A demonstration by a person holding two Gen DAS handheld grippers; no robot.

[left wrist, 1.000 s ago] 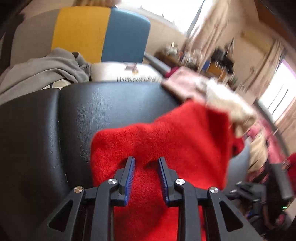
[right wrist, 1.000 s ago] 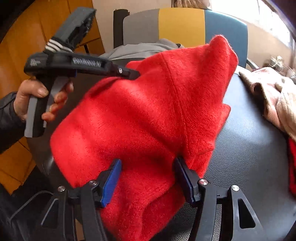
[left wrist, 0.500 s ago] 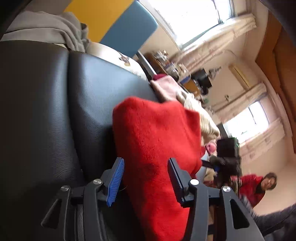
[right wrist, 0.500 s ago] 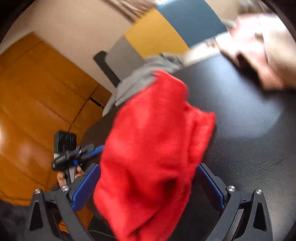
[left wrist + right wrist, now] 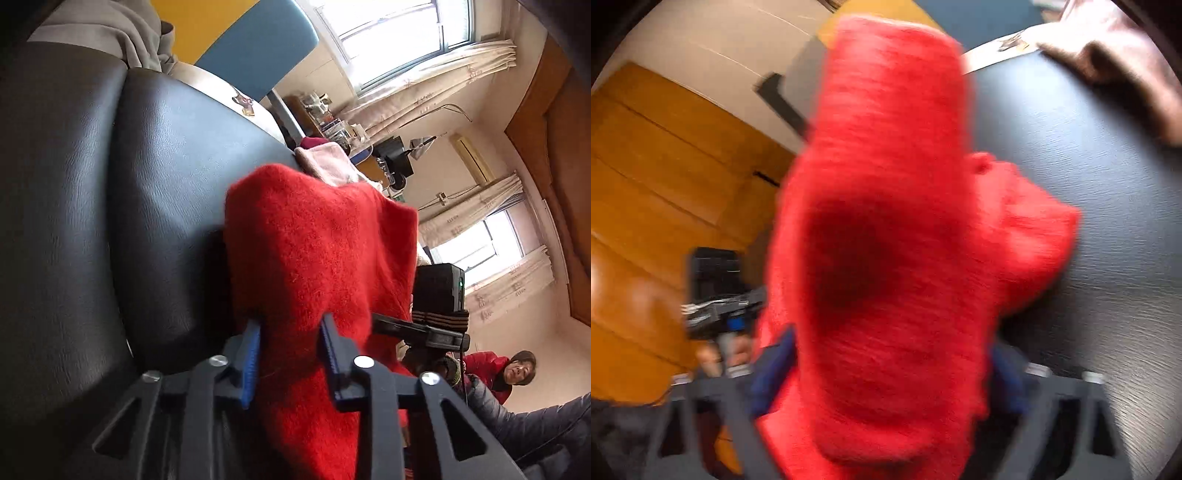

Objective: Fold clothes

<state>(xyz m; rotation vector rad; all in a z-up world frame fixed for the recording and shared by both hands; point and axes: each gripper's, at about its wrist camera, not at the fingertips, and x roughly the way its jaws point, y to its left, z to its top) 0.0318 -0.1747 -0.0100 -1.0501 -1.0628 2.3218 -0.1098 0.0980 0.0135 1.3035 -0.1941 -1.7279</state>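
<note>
Knitwear in mid-fold: red sweater [image 5: 314, 258] hangs above the black cushion [image 5: 155, 177], pinched by the left gripper [image 5: 290, 354]; right gripper [image 5: 886, 373] blurred, grip unclear. Both should lower together, edges aligned.

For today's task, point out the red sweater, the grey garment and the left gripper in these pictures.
red sweater [image 5: 317, 251], left wrist view, fuzzy middle.
grey garment [image 5: 122, 26], left wrist view, crumpled folds.
left gripper [image 5: 290, 354], left wrist view, midway between fingertips.

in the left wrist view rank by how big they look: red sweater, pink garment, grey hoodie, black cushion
1. black cushion
2. red sweater, though it is nearest the camera, so its size is inflated
3. grey hoodie, partly cut off by the frame
4. pink garment, mostly hidden behind the sweater
</note>
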